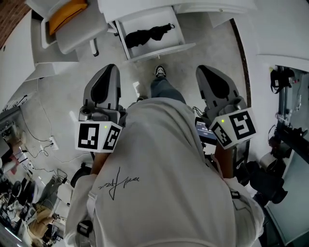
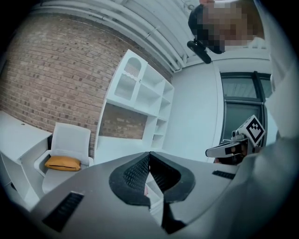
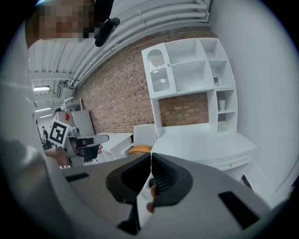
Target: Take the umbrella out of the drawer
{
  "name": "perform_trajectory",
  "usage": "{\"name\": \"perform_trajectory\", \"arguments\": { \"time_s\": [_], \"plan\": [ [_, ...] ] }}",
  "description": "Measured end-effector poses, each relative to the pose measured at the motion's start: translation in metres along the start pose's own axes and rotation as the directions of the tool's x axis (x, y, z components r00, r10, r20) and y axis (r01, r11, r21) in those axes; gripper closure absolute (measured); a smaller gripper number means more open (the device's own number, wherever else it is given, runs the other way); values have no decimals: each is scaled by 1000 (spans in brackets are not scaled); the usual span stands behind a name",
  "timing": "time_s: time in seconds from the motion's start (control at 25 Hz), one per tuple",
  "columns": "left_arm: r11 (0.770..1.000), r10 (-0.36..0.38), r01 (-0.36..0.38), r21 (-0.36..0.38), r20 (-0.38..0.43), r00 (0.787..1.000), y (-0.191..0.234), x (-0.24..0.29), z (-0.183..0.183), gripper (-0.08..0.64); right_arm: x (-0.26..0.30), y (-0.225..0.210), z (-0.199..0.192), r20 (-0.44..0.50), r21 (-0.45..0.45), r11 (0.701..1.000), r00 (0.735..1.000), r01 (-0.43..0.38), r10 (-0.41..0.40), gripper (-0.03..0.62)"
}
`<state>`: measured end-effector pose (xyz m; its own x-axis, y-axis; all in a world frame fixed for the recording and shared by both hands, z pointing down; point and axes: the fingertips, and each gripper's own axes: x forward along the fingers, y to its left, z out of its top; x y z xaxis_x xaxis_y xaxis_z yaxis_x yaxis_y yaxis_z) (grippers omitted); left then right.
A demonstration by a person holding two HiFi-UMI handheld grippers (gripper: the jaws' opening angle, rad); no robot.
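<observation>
The umbrella (image 1: 148, 34) lies folded inside the open drawer (image 1: 180, 30), a black bundle stretched across its white bottom with nothing on top of it. The drawer stands pulled out toward the person, probably so that the umbrella can be reached from above without any obstacle. Just in front of the drawer one shoe (image 1: 160, 72) of the person rests on the floor, so the person stands close before it. To the left of the drawer is a white chair (image 1: 77, 30) with an orange cushion (image 1: 66, 14), which has no part in the task. Both grippers are well apart from the drawer, held before the chest and pointing toward it, so I judge that the reach has not begun. The left gripper (image 1: 110, 67) has its jaws pressed together with nothing between them, and the right gripper (image 1: 202, 69) is closed and empty in the same way.
</observation>
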<state>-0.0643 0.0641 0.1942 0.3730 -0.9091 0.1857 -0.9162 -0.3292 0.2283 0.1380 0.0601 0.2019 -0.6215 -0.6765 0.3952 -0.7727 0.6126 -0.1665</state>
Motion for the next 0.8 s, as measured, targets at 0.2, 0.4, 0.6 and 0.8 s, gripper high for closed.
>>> {"name": "perform_trajectory", "arguments": {
  "time_s": [0.2,0.4,0.6,0.8],
  "plan": [
    [999,48,-48,-6,3,999,-2,36,7,543,26,-33,13,-15,-3,998,998,-65,65,566],
    [995,98,-97,-17,22,995,-9,62,12,543,48,-61,23,-20,-30,989,990,-142,141,566],
    [983,182,-181,-28,40,982,-7,79,14,543,71,-81,32,-35,-54,975,976,-217,215,566],
    [974,225,-224,-26,35,974,-11,95,14,543,84,-94,34,-44,-54,965,966,-258,256,566]
  ]
}}
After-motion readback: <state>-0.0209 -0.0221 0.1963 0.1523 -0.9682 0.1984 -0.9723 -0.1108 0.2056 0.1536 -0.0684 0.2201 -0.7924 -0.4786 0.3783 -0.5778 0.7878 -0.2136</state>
